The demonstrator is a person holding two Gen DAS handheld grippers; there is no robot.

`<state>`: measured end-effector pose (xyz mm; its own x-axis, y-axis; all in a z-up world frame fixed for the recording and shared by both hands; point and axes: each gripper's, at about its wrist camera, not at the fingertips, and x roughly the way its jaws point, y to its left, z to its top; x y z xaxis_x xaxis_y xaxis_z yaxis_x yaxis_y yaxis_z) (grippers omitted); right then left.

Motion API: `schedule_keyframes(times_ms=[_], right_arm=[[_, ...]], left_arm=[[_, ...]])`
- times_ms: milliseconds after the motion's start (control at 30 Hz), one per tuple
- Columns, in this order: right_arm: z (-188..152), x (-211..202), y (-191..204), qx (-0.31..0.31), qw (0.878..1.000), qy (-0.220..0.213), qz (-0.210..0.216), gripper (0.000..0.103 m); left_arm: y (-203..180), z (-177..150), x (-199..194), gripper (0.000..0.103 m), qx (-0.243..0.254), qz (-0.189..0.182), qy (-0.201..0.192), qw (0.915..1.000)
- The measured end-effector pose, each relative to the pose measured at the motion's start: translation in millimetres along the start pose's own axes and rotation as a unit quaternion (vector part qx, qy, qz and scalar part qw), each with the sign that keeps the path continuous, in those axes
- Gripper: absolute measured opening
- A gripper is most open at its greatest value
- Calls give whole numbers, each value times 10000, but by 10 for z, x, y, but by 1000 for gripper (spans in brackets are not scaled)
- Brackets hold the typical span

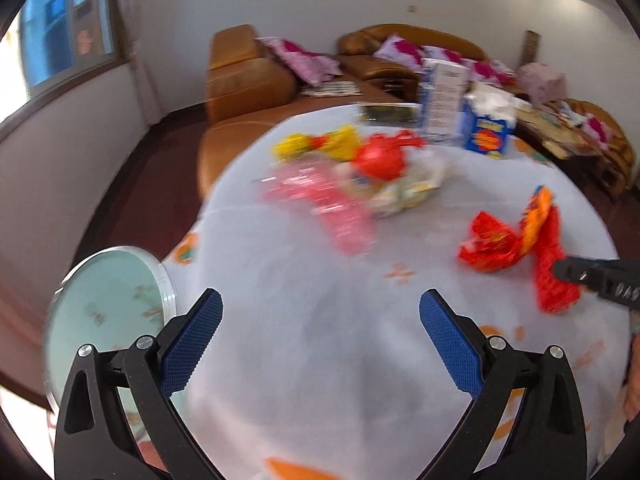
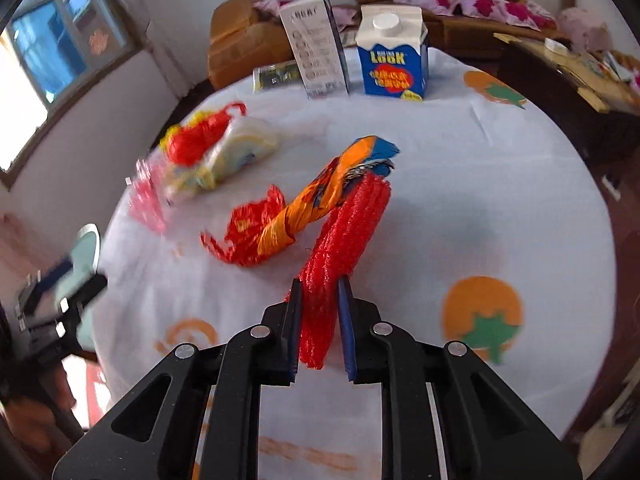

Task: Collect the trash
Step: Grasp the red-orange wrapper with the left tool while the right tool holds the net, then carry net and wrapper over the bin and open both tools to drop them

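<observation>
My right gripper [image 2: 320,284] is shut on a red foam net sleeve [image 2: 344,232], its blue pads pinching the sleeve's near end. An orange and blue wrapper [image 2: 320,188] and a crumpled red wrapper [image 2: 244,236] lie against the sleeve. In the left wrist view the same red sleeve [image 1: 554,264] shows at the right with the right gripper's tip on it. My left gripper [image 1: 320,300] is open over bare tablecloth, nothing between its fingers. Further back lies a pile of trash: a pink wrapper [image 1: 332,204], a red net ball [image 1: 380,158] and a yellow wrapper [image 1: 316,144].
A white cloth with orange fruit prints covers the round table [image 2: 480,184]. A blue carton [image 2: 394,60], a white box [image 2: 316,52] and a flat packet [image 2: 278,74] stand at the far edge. A round pale-green glass plate [image 1: 108,308] overhangs the left edge. A brown sofa [image 1: 248,76] sits behind.
</observation>
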<state>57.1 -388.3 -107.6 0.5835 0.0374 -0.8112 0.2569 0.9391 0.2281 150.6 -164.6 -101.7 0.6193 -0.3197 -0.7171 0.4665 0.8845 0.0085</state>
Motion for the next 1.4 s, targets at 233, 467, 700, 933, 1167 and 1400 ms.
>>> schedule_keyframes(times_ms=[233,467,700,933,1167,1400], right_arm=[[-42,-71,-236,-405,9991,128,-95,18],[-35,-172,-541,-461,9985,151,-241,18],[-152,-373,-928,-189,9992,54,-345,18],[-210,-457,-934,-142,9990,-137,-412,18],[-218,-605,-621,-511,9953,-558,-609,17],[-174,-617,-210,-655,9948,-746,-242,17]], left_arm=[[-663,216,239,96,629,-778,-8,9950],[-1311,314,454,96,1492,-1126,56,9824],[-1657,359,798,80,1692,-1300,401,9761],[-1689,368,848,37,1612,-1413,535,9753],[-1464,384,461,26,1328,-1028,139,9857],[-1004,276,4,26,1047,-598,-147,9926]])
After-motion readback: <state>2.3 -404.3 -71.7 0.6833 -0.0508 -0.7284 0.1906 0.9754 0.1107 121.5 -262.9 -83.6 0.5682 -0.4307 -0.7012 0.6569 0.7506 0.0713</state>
